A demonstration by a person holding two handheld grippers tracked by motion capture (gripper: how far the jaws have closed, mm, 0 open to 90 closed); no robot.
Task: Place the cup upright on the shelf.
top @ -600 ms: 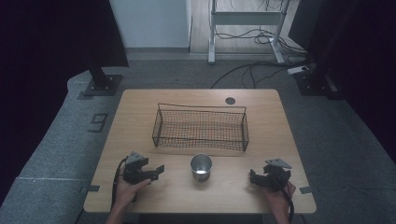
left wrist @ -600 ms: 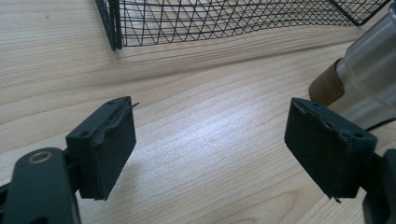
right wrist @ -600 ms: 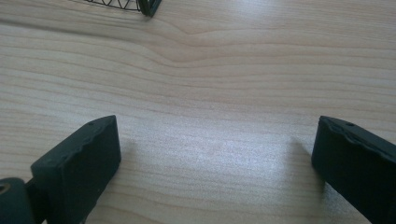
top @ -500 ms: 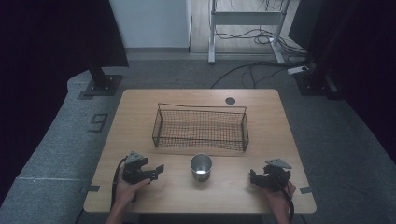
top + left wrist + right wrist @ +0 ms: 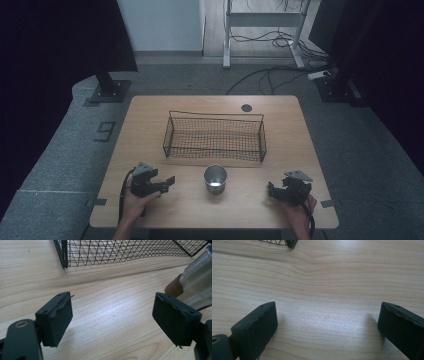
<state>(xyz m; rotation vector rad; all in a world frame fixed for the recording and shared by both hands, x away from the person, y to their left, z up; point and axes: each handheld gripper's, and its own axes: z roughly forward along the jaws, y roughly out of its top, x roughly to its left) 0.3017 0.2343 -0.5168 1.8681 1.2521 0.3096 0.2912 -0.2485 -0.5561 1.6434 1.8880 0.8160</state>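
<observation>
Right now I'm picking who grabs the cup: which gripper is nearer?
Left. The left gripper sits just left of the cup; the right gripper is farther off, to its right.

silver cup (image 5: 215, 178), black mesh basket (image 5: 214, 136)

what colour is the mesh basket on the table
Black wire mesh basket, with a diamond-pattern weave; it shows best in the left gripper view.

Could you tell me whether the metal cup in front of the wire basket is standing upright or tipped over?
Upright. In the high view the metal cup shows its round open mouth facing up, standing on the table just in front of the wire basket.
</observation>
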